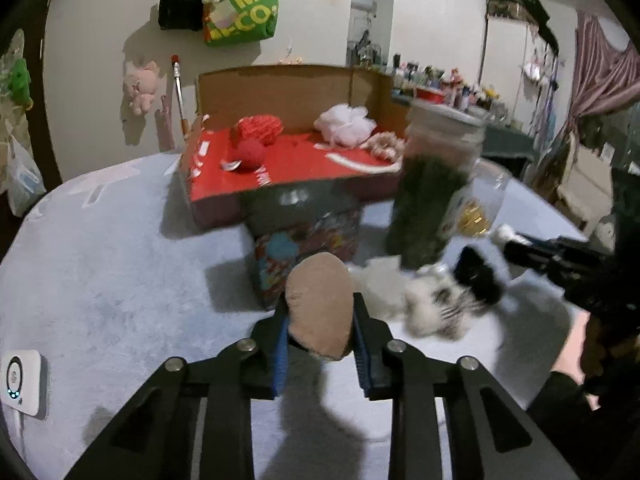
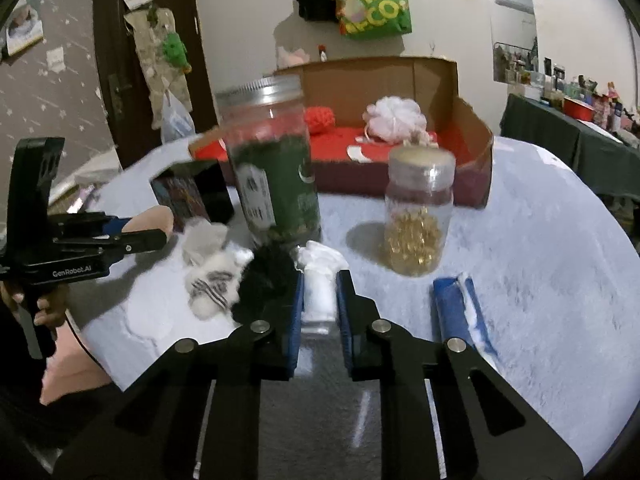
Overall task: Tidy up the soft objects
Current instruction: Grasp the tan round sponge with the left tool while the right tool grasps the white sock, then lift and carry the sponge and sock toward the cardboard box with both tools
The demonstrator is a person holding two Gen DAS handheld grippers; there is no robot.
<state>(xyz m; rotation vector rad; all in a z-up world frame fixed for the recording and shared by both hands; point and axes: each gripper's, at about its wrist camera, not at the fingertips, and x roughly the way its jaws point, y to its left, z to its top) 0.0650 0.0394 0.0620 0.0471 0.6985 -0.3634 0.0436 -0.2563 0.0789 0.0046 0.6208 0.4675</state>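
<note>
Two tongs, both clamped on soft things: left tongs point(image 1: 320, 316) pinching a tan plush piece point(image 1: 320, 300), rounded and felt-like; right tongs point(image 2: 318, 300) squeezing a white fleecy piece point(image 2: 318, 280). Between them on the table point(image 1: 100, 260), more plush: a white striped lump point(image 2: 210, 284) and a black fuzzy tuft point(image 2: 264, 276), touching each other, possibly joined to the held pieces, hard to tell through blur. Just behind, a tall green-filled jar point(image 2: 276, 168) and a smaller jar of gold bits point(image 2: 418, 220), both smooth, rigid, upright. Farther back, a cardboard box point(image 2: 476, 152) with red floor holding mesh puffs. Likely risk: dragging fabric or a swinging arm tipping a jar; thin pinches slipping off plush.
</note>
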